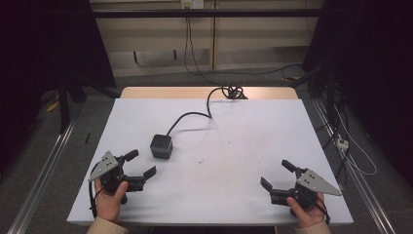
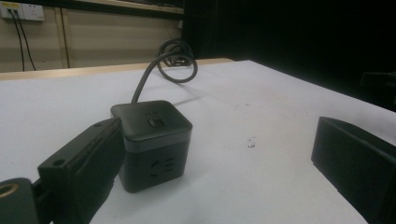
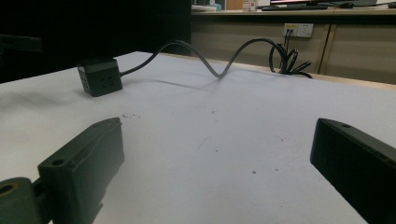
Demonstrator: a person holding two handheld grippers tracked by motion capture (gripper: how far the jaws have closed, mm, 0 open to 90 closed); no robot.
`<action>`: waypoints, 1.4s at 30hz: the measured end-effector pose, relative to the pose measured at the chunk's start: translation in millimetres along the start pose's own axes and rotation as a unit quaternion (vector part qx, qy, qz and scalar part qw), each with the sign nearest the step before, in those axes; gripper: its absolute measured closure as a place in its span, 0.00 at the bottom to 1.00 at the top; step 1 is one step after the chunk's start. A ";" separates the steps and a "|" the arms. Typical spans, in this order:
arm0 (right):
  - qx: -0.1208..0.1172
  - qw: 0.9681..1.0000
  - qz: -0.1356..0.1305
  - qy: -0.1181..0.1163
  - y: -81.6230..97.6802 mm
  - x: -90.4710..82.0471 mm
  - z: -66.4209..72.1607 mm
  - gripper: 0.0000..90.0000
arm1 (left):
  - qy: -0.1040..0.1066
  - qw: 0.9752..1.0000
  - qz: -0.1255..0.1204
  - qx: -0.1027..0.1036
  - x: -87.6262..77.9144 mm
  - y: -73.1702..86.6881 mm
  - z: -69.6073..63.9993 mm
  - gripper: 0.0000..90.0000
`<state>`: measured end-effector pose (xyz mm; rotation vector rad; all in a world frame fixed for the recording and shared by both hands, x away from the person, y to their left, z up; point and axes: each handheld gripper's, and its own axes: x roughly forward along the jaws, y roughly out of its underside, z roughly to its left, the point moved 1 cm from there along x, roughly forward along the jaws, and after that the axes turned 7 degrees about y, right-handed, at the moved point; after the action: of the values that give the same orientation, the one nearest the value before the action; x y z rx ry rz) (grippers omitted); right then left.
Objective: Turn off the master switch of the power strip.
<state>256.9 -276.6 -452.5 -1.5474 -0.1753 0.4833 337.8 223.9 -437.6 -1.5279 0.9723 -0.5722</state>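
A dark grey cube power socket [image 1: 161, 146] sits on the white table [image 1: 229, 161], left of centre, its cable [image 1: 195, 115] running back to a coil at the far edge. My left gripper [image 1: 141, 164] rests near the front left, open, jaws spread and empty, just short of the cube. In the left gripper view the cube [image 2: 152, 142] stands close behind the left jaw. My right gripper [image 1: 276, 175] sits at the front right, open and empty. In the right gripper view the cube [image 3: 99, 76] is far off at the left.
The coiled cable [image 1: 233, 91] lies at the table's far edge on a wooden strip. Wall sockets [image 1: 191, 4] with plugged leads hang behind. Metal rails [image 1: 46, 165] flank the table, and loose cables [image 1: 348, 146] lie on the floor at right.
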 end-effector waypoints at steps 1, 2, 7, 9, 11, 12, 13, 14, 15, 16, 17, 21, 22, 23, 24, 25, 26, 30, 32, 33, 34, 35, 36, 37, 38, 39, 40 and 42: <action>0.000 1.000 0.000 0.000 -0.2 0.2 0.1 0.03 | 0.000 1.000 -0.001 -0.001 0.1 -0.1 0.1 0.03; 0.000 1.000 0.000 0.000 -0.2 0.4 0.1 0.03 | 0.001 1.000 -0.003 -0.002 0.5 -0.1 0.4 0.03; 0.003 1.000 -0.002 0.000 -0.8 1.7 0.4 0.03 | -0.007 1.000 -0.007 -0.011 1.1 -0.6 2.4 0.03; 0.000 1.000 -0.001 -0.001 -0.7 2.0 0.7 0.03 | -0.010 1.000 -0.006 -0.013 0.8 -0.8 3.4 0.03; -0.001 1.000 -0.001 -0.002 -0.4 2.1 0.9 0.03 | -0.012 1.000 -0.006 -0.017 1.2 -1.1 3.8 0.03; 0.000 1.000 -0.001 -0.003 -0.4 2.1 1.1 0.03 | -0.013 1.000 -0.005 -0.017 1.3 -1.3 3.7 0.03; 0.000 1.000 -0.001 -0.002 -0.5 1.9 1.0 0.03 | -0.015 1.000 -0.003 -0.015 1.6 -1.5 3.8 0.03; 0.000 1.000 -0.001 -0.001 -0.7 1.6 0.8 0.03 | -0.017 1.000 -0.001 -0.014 1.9 -1.6 4.1 0.03; 0.000 1.000 -0.001 -0.001 -0.9 1.1 0.5 0.03 | -0.017 1.000 -0.001 -0.014 1.9 -1.6 4.1 0.03; 0.000 1.000 -0.001 0.000 -1.0 0.9 0.2 0.03 | -0.016 1.000 0.001 -0.012 3.1 -1.6 4.7 0.03; 0.001 1.000 -0.002 0.001 -1.1 0.7 0.0 0.03 | -0.017 1.000 0.002 -0.014 3.7 -1.5 5.1 0.03; 0.000 1.000 -0.003 0.004 -1.2 0.6 -1.2 0.03 | -0.022 1.000 0.005 -0.020 5.4 -2.6 7.0 0.04; 0.000 1.000 -0.003 0.004 -1.4 0.5 -1.3 0.03 | -0.023 1.000 0.004 -0.021 5.7 -2.9 7.3 0.04; 0.000 1.000 -0.003 0.004 -1.5 0.5 -1.4 0.03 | -0.022 1.000 0.004 -0.022 5.8 -3.3 7.8 0.04; 0.001 1.000 -0.003 0.004 -1.7 0.4 -1.2 0.03 | -0.024 0.999 0.004 -0.024 6.0 -3.8 7.9 0.04; 0.001 1.000 -0.003 0.003 -1.8 0.5 -1.2 0.03 | -0.026 0.999 0.004 -0.022 6.4 -4.2 7.9 0.04; 0.001 1.000 -0.003 0.003 -1.9 0.5 -1.1 0.03 | -0.027 0.999 0.004 -0.020 6.8 -4.4 8.1 0.04; -0.001 1.000 -0.003 0.002 -2.1 0.9 -0.6 0.03 | -0.032 0.999 0.007 -0.015 7.8 -5.8 8.7 0.04; -0.001 1.000 -0.002 0.002 -2.1 1.1 -0.3 0.03 | -0.034 0.999 0.008 -0.009 8.5 -6.9 9.7 0.05; -0.002 1.000 -0.002 0.002 -2.1 1.1 -0.1 0.03 | -0.035 0.999 0.007 -0.008 9.0 -7.3 10.0 0.05; 0.001 1.000 -0.003 0.002 -2.3 1.2 0.3 0.03 | -0.037 0.999 0.008 -0.008 9.6 -7.5 10.4 0.05; 0.001 1.000 -0.003 0.002 -2.4 1.3 0.3 0.03 | -0.039 0.999 0.007 -0.009 10.1 -7.5 11.0 0.05; -0.001 1.000 -0.003 0.002 -2.5 1.2 0.1 0.03 | -0.040 0.999 0.009 -0.007 10.5 -7.5 12.1 0.05; 0.000 1.000 -0.004 0.002 -2.5 1.3 0.0 0.03 | -0.041 0.999 0.010 -0.006 11.1 -7.5 12.9 0.05; -0.001 1.000 -0.004 0.002 -2.5 1.3 -0.2 0.03 | -0.044 0.999 0.011 -0.006 11.8 -7.4 13.5 0.05; 0.000 1.000 -0.003 0.003 -2.4 1.3 -0.3 0.03 | -0.044 0.999 0.012 -0.005 12.3 -7.6 14.2 0.05; 0.000 1.000 -0.004 0.004 -2.4 1.4 -0.4 0.03 | -0.045 0.999 0.012 -0.007 12.9 -7.7 14.8 0.06; 0.000 1.000 -0.004 0.003 -2.5 1.5 -0.6 0.03 | -0.048 0.999 0.011 -0.009 14.6 -8.0 15.5 0.06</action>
<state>259.0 -276.5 -450.3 -1.5481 -0.1778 0.4721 360.1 220.3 -435.4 -1.5454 0.9215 -0.4700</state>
